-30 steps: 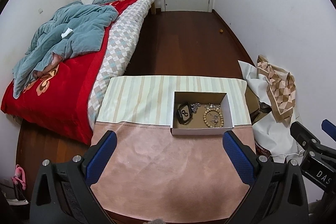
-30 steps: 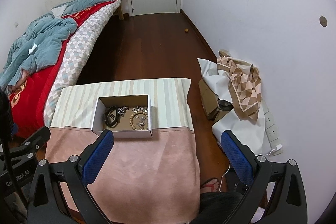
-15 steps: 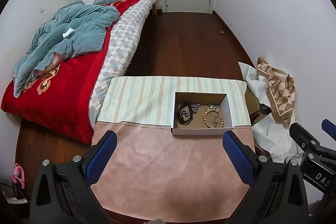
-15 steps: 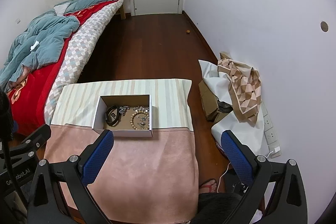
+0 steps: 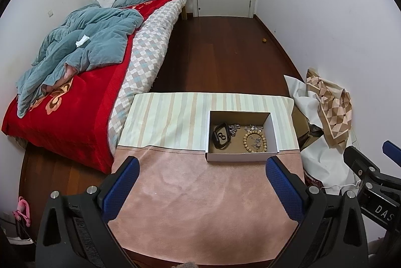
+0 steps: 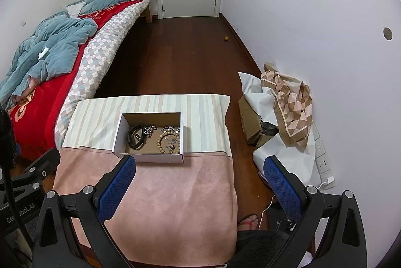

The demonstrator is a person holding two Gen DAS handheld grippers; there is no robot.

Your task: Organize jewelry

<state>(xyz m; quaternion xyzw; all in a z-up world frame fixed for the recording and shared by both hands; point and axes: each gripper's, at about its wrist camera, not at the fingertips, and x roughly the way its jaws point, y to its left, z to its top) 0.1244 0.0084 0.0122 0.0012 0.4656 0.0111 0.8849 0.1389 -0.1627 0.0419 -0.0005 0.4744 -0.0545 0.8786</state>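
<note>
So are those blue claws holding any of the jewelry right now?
No. The left claw and right claw are both open and empty; the jewelry lies in the box.

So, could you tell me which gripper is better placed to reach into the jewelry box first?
Probably the right gripper: the box lies just beyond its left fingertip. From the left gripper it sits off to the right. Both are open and empty.

cardboard box (image 5: 240, 156), wooden bead bracelet (image 5: 254, 141)
</note>
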